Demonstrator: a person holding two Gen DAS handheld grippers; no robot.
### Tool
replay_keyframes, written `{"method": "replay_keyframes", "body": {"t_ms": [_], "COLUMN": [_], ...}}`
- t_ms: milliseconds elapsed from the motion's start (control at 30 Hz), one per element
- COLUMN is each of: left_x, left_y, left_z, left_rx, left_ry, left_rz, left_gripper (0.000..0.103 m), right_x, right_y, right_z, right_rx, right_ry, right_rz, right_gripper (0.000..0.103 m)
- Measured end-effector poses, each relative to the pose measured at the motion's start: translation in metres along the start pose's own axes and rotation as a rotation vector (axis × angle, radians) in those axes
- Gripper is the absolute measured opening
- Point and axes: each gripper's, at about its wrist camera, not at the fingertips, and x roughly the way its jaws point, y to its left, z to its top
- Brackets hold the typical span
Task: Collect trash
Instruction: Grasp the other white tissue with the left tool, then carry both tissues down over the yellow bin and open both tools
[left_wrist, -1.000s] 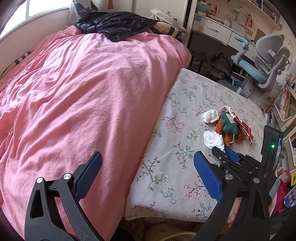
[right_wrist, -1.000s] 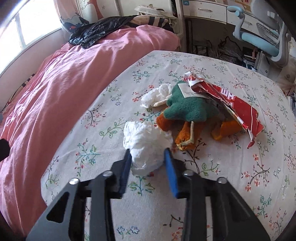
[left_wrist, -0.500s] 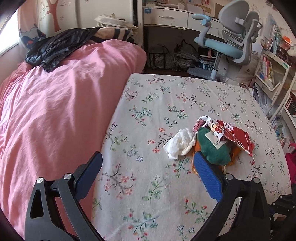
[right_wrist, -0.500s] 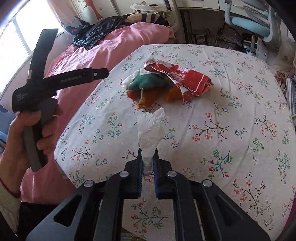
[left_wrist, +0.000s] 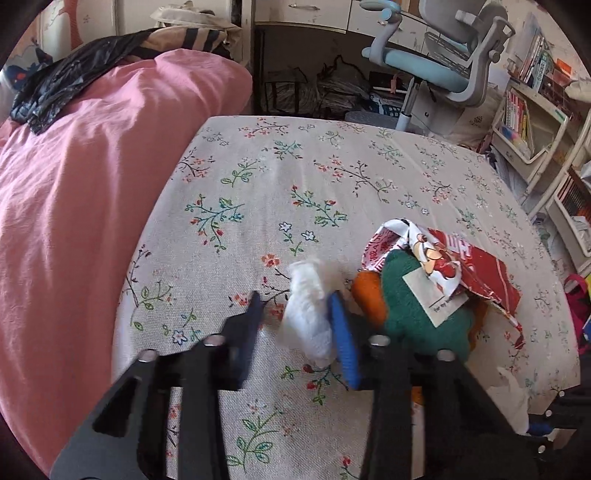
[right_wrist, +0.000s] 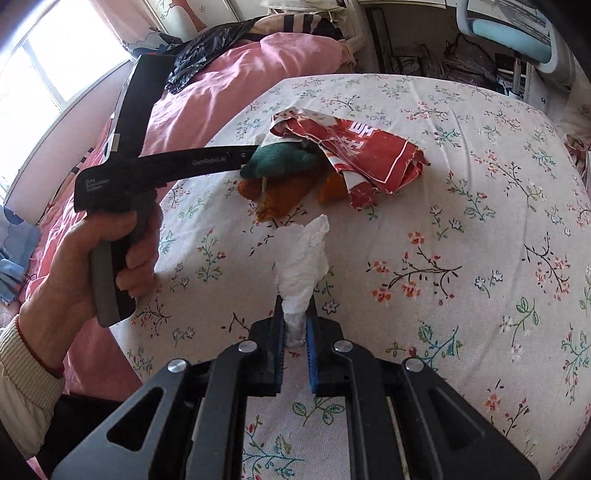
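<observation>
Floral bedsheet (left_wrist: 280, 177) beside pink duvet (left_wrist: 74, 192)

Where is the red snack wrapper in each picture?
Left wrist view: the red snack wrapper lies right of centre, draped over the green and orange plush toy.
Right wrist view: it is in the upper middle, over the same toy.
Shared landmark: that plush toy.
</observation>
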Motion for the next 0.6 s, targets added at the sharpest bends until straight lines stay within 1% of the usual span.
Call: {"method": "replay_keyframes", "body": {"t_ms": [33, 67, 267, 433, 600], "left_x": [-0.003, -0.008, -0.047, -0.092, -0.131], "left_y": [0.003, 0.005, 0.025, 0.023, 0.021], "left_z": [-0.002, -0.003, -0.018, -0.035, -0.060], "left_rx": [-0.020, -0.034, -0.115, -0.116, -0.109], "left_ry": [0.000, -0.010, -0.035, -0.081, -0.112], "left_rz": [-0.005, 0.002, -0.031, -0.037, 0.000], "left_gripper": [0.013, 0.012, 0.011, 0.011, 0.011], "right_x": [-0.001, -0.002, -0.010, -0.024, -0.038], "right_y": [0.000, 0.001, 0.005, 0.016, 0.034], "right_z": [0.000, 0.000, -0.008, -0.012, -0.017], "right_rx": [0.004, 0.008, 0.018, 0.015, -0.024], "right_ry": [-0.003, -0.007, -0.026, -0.064, -0.102], "right_rz": [0.005, 0.010, 0.037, 0.057, 0.063], "right_gripper": [0.011, 0.011, 0.011, 0.011, 0.011]}}
